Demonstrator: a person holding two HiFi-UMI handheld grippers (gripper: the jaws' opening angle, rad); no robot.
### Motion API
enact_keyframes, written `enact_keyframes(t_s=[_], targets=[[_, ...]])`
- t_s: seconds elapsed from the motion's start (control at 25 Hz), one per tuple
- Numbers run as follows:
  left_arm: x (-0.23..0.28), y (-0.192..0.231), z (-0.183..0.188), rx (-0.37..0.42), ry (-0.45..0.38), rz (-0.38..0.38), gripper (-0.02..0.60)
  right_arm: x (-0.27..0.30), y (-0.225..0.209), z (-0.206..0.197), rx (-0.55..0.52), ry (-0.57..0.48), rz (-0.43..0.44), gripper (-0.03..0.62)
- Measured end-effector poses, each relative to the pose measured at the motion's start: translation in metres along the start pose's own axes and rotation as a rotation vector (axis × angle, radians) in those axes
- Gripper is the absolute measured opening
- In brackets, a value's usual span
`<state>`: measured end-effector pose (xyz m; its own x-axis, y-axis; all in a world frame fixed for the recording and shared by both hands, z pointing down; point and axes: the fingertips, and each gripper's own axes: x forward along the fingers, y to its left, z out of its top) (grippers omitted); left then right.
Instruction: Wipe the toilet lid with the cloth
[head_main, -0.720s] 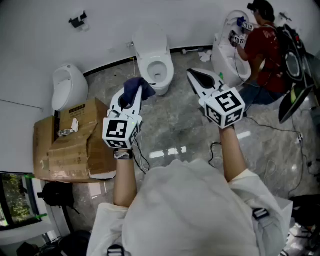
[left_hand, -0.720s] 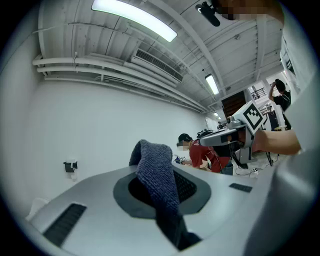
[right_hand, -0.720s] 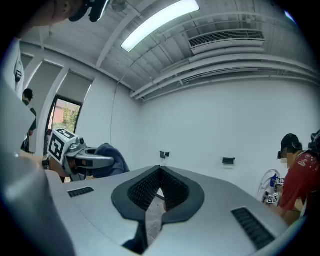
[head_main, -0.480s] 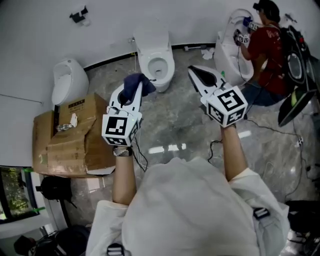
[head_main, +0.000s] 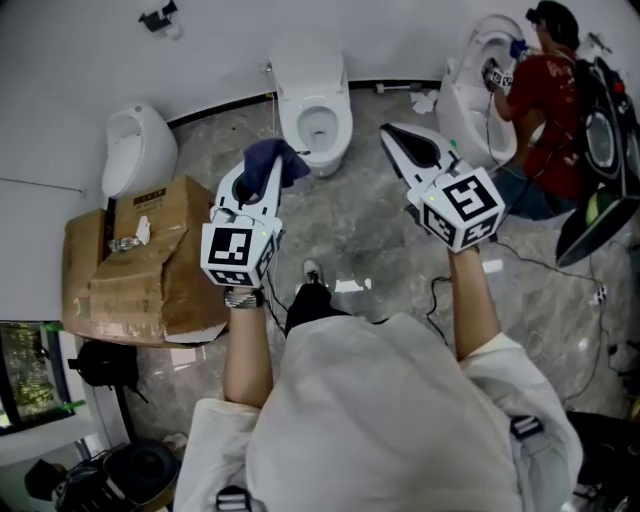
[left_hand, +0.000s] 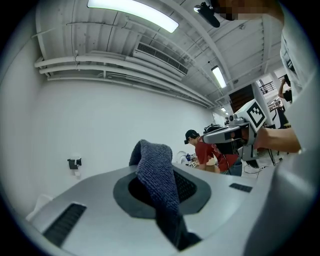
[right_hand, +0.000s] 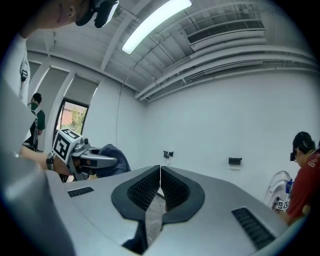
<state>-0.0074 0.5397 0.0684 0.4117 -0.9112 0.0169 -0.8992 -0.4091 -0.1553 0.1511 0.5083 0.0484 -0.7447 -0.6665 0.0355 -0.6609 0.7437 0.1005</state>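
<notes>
A white toilet (head_main: 313, 95) stands against the far wall with its bowl showing and its lid (head_main: 305, 55) raised behind it. My left gripper (head_main: 262, 172) is held level in front of it, shut on a dark blue cloth (head_main: 275, 158) that bunches above the jaws. In the left gripper view the cloth (left_hand: 157, 180) hangs between the pads of my left gripper (left_hand: 161, 175). My right gripper (head_main: 392, 133) is to the right of the toilet, apart from it. In the right gripper view the right gripper (right_hand: 160, 172) is shut with nothing between its jaws.
A urinal (head_main: 138, 160) hangs at the left, with an open cardboard box (head_main: 130, 265) on the floor before it. At the right a person in a red shirt (head_main: 550, 95) works at another toilet (head_main: 470, 95). Cables (head_main: 560, 265) lie on the floor.
The view has moved toward the toilet, and a shoe and dark trouser leg now show on the floor below the grippers. Both grippers keep their pose and the cloth stays held.
</notes>
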Motion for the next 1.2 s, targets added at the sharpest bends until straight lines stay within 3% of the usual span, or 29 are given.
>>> enact_keyframes(t_s=[0.24, 0.72, 1.2], targets=[[0.049, 0.031, -0.018, 0.008, 0.003, -0.02, 0.043, 0.047, -0.035, -0.01, 0.033, -0.015, -0.025, 0.029], [0.181, 0.139, -0.026, 0.02, -0.002, -0.07, 0.043, 0.189, -0.119, -0.013, 0.053, 0.006, -0.037, 0.029], [0.287, 0.244, -0.049, -0.001, 0.011, -0.092, 0.043, 0.313, -0.198, -0.017, 0.061, 0.019, -0.117, 0.029]])
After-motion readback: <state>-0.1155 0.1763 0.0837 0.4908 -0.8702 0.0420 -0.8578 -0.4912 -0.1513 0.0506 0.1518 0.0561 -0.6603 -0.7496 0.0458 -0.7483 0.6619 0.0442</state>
